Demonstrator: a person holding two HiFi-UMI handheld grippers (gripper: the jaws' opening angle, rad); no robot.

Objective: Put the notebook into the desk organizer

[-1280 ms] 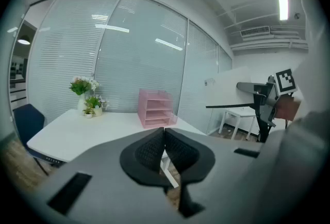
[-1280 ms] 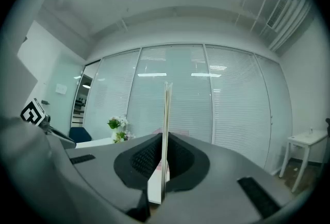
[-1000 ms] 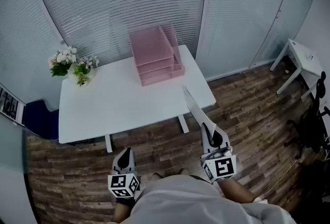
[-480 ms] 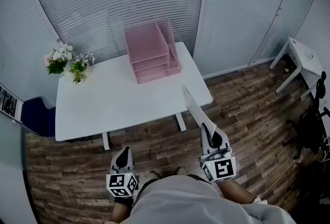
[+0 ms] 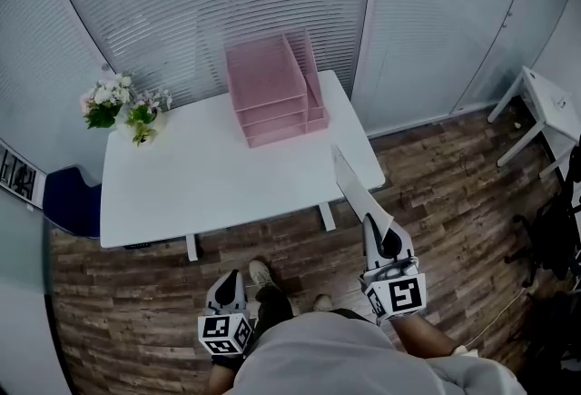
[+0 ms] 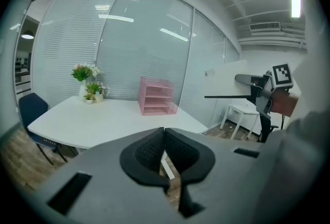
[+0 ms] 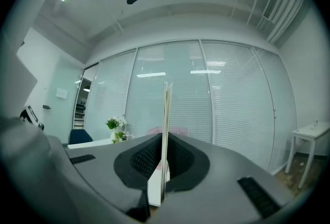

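Note:
The pink desk organizer stands at the back of the white table, by the blinds. My right gripper is shut on the lower end of the thin white notebook, which juts toward the table's right front corner, out over the floor. In the right gripper view the notebook stands edge-on between the pads of that gripper. My left gripper hangs low near my body, shut with nothing in it. The left gripper view shows that gripper with its pads touching, and the organizer far ahead.
A vase of flowers sits at the table's back left corner. A blue chair stands left of the table. A small white side table and a black office chair are at the right. A shoe is on the wood floor.
The left gripper has sunk lower in the head view. The right gripper with the notebook has shifted slightly right. A shoe now shows between the grippers.

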